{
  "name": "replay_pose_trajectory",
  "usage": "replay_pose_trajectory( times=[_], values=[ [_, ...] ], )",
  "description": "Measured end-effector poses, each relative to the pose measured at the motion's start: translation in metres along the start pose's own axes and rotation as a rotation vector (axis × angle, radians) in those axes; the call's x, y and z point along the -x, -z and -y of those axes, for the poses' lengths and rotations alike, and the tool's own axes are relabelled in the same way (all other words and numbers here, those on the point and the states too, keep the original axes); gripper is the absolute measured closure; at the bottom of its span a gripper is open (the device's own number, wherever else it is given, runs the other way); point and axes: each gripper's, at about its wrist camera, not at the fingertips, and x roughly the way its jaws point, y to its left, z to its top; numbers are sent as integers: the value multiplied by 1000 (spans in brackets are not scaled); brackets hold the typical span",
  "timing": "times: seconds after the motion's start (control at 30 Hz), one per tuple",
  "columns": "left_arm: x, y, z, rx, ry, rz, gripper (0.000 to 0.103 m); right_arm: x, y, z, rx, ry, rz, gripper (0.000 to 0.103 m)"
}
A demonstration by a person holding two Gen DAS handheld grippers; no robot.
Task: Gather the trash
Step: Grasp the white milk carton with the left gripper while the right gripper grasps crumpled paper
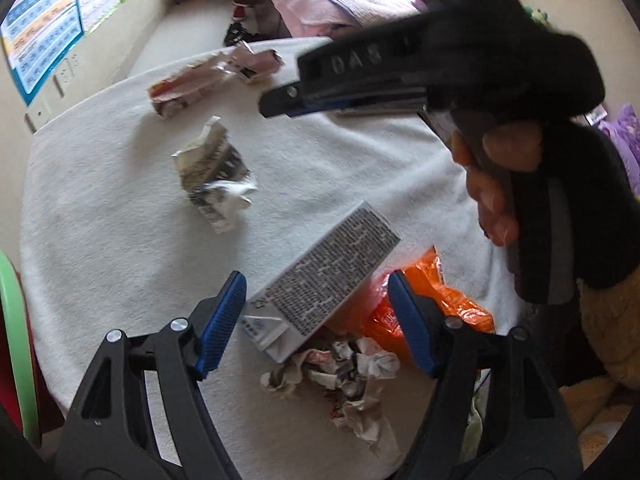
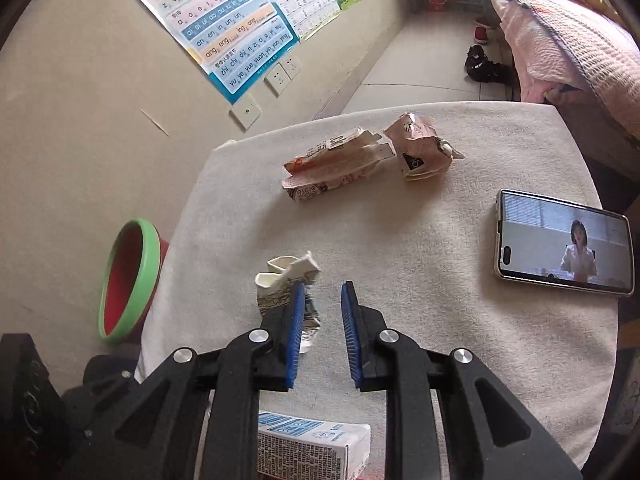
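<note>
white towelling covers the table [image 2: 460, 340] that both of my cameras look down on, and the trash is scattered over it.

my left gripper [image 1: 316, 320] has its blue-padded tongs spread wide apart. between them, not pressed by either pad, a white carton with dense black print [image 1: 320, 280] is tilted, its lower end over a wad of crumpled paper [image 1: 344, 376] at the table's near edge. just right of the carton an orange plastic bag [image 1: 432, 304] hangs by that edge. further out on the towel is a crushed white carton with black markings [image 1: 216, 176], and beyond it, near the far edge, a flattened pink and orange carton [image 1: 180, 94] beside a torn pink wrapper [image 1: 256, 62].

my right gripper [image 2: 320, 292] shows in its own camera with the tongs drawn close but not touching, a narrow gap between the pads and nothing in it. the left pad crosses in front of the crushed white carton, which sits just to the left of the gap. in the left view the same tool is a dark blur held by a hand in a fingerless black glove [image 1: 520, 152].

a phone [image 2: 564, 240] playing a video lies flat on the towel to the right, well apart from the trash. a green-rimmed red basin [image 2: 128, 280] leans against the table's left side.
</note>
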Motion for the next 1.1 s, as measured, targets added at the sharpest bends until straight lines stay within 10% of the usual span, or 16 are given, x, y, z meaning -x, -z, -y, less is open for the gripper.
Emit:
replay_pose_trajectory(
  times=[0.17,0.27,0.37,0.77,1.1],
  values=[
    [-25,-2,4,-13,-33,-62,35,0,0,-5,18,-3,-13,77],
    [-29,1,-4,47,-12,-68,60,-2,0,-2,3,2,-5,66],
    [-20,5,-12,106,-24,-21,63,-1,-1,0,-4,14,5,65],
    [37,57,-100,525,-212,116,63,-39,9,-20,71,42,-44,50],
    [36,66,-102,581,-212,128,56,-57,16,-9,38,45,-86,47]
  ],
)
